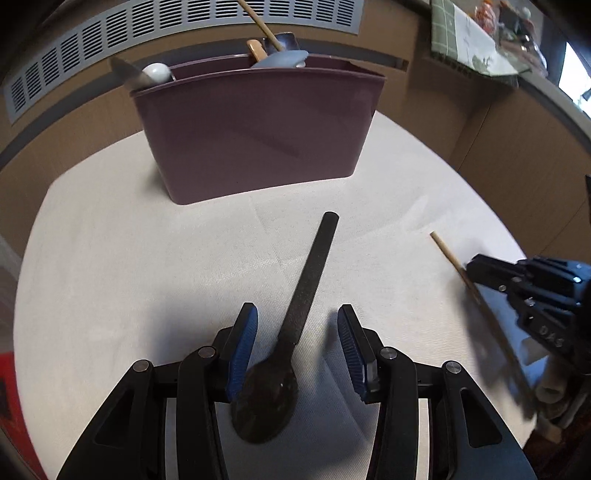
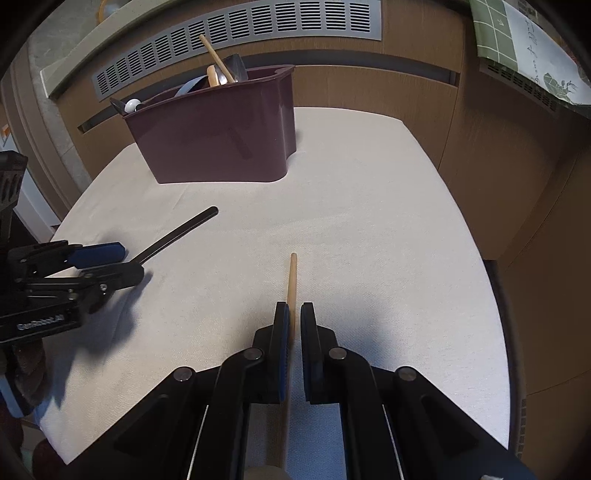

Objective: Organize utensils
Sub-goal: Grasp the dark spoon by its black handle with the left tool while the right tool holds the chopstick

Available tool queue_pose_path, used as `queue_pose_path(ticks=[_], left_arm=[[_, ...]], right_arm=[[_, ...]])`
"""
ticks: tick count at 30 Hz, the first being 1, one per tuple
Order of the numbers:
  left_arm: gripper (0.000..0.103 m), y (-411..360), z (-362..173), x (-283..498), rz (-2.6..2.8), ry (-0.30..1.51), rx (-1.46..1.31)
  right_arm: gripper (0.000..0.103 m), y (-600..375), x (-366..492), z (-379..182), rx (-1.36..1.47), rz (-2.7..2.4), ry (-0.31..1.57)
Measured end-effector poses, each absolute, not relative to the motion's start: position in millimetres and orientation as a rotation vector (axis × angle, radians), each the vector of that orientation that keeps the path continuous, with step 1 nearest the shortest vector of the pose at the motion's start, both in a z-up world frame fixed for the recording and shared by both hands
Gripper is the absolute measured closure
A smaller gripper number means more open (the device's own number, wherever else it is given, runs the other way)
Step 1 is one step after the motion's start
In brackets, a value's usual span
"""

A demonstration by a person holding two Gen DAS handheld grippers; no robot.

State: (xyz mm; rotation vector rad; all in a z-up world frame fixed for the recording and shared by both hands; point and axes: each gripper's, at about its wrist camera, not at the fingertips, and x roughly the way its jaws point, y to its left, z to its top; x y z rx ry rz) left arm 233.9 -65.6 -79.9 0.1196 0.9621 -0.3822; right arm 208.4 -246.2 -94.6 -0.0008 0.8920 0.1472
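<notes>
A black spoon (image 1: 295,325) lies on the white cloth, bowl toward me, handle pointing at the maroon utensil holder (image 1: 255,133). My left gripper (image 1: 295,321) is open, its blue pads either side of the spoon's neck, not touching. The spoon's handle also shows in the right wrist view (image 2: 177,232). My right gripper (image 2: 292,314) is nearly shut around a wooden stick (image 2: 291,280) whose end points at the holder (image 2: 218,133); whether the pads press on it is unclear. In the left wrist view the right gripper (image 1: 476,269) is at the stick (image 1: 448,254).
The holder holds several utensils: a wooden stick (image 1: 262,27), a white ball-ended piece (image 1: 157,72) and a pale blue piece (image 1: 284,59). The white cloth (image 2: 369,221) covers the table, which ends near a brown wall with a grey vent (image 2: 236,40).
</notes>
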Motion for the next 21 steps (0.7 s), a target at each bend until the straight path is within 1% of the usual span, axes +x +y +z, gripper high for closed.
queue_pose_path(ticks=[5, 10, 15, 21], left_arm=[[0.057, -62.0, -82.0, 236.7, -0.315, 0.947, 0.183], [0.057, -40.2, -81.2, 239.1, -0.237, 0.939, 0.166], [0.057, -32.5, -80.7, 221.3, -0.341, 0.982, 0.112], [0.058, -54.2, -78.6, 200.0, -0.474, 1.015, 0.090]], right_arm=[[0.097, -254.9, 210.2, -96.5, 0.003, 0.130, 0.900], [0.095, -260.1, 210.1, -94.9, 0.047, 0.153, 0.910], [0.093, -260.3, 207.6, -94.1, 0.030, 0.161, 0.905], [0.092, -268.2, 209.7, -94.3, 0.053, 0.144, 0.907]])
